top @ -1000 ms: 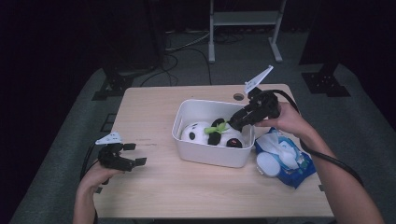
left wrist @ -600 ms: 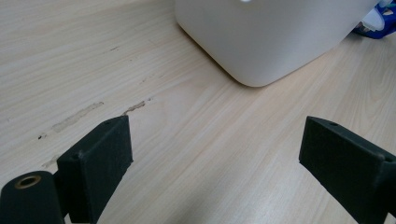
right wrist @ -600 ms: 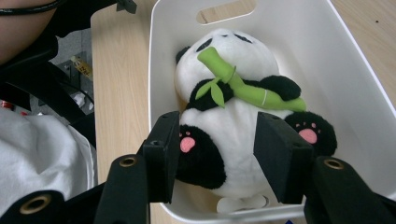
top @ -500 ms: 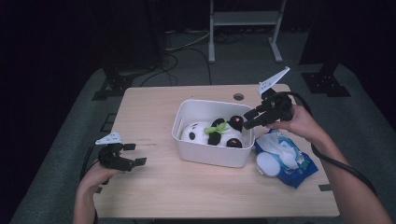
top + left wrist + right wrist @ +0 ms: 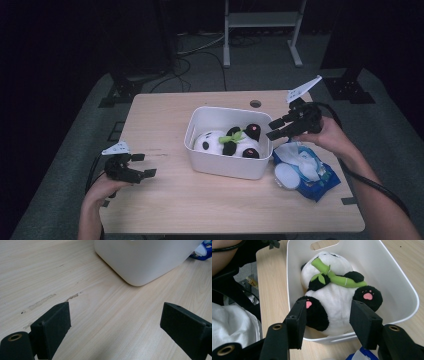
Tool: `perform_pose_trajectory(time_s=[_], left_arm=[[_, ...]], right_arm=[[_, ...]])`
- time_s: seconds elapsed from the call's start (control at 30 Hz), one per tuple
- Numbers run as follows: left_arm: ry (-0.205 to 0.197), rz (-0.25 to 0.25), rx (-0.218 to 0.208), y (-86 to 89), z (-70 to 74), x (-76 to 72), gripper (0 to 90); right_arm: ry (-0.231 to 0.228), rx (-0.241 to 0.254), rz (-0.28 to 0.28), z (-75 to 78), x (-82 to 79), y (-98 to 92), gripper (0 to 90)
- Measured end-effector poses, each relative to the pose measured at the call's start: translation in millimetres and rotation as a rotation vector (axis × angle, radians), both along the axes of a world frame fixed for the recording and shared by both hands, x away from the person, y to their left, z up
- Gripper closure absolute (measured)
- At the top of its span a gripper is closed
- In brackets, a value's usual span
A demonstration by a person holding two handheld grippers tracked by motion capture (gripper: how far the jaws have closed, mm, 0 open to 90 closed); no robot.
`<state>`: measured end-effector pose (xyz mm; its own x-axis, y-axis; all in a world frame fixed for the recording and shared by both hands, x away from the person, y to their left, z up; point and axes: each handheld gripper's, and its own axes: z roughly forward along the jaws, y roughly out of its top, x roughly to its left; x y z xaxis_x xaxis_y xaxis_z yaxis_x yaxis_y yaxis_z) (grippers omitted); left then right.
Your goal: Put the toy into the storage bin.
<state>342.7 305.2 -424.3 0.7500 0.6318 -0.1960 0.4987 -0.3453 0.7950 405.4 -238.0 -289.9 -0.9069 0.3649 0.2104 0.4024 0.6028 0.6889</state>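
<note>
On the light wooden desk (image 5: 165, 125) sits a white plastic tub with rounded corners (image 5: 200, 122), near the middle. Inside the tub lies a soft black and white toy panda (image 5: 217, 142), flat on its back, hugging a green bamboo stick (image 5: 234, 135) against its chest. Pink pads on the black feet, pointing to the tub's right end. From the right tongs' own view, the same panda (image 5: 334, 300) low in the tub (image 5: 402, 282), feet toward the camera.

Just beside the tub's right end, flat on the desk, a blue pack of wet wipes (image 5: 310, 172) with its white round lid open.

Held in the right hand, the right tongs (image 5: 281, 127) hang above the tub's right rim, tips pointing left and down at the panda's feet. Jaws partly open, just been opening a bit more, nothing between them, not touching the toy. Seen from their own view, the right tongs (image 5: 327, 322) with the panda's belly and feet showing in the gap.

Held in the left hand, the left tongs (image 5: 142, 165) sit low over the desk near its front left corner, well apart from the tub. Jaws wide, nothing in them. From their own view (image 5: 113, 322), bare wood in the gap and a corner of the tub (image 5: 140, 260) farther off.
</note>
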Motion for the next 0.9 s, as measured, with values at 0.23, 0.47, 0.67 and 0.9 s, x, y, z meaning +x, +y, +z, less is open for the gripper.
perform_pose_trajectory(time_s=[0.23,0.47,0.67,0.9], left_arm=[[-0.004,-0.001,0.001,-0.3,0.2,0.2,8.4],[-0.001,-0.001,-0.006,0.0,-0.4,0.6,8.4],[0.001,-0.005,0.0,-0.6,-1.8,1.7,8.4],[0.002,-0.004,0.001,-0.1,-1.6,2.1,8.4]], right_arm=[[0.002,0.01,-0.026,-5.7,-4.3,-9.9,44.7],[0.007,0.023,-0.051,-12.6,-9.4,-19.6,43.4],[0.014,0.036,-0.075,-20.5,-15.4,-29.9,42.5],[0.017,0.052,-0.103,-28.7,-19.7,-38.8,40.0]])
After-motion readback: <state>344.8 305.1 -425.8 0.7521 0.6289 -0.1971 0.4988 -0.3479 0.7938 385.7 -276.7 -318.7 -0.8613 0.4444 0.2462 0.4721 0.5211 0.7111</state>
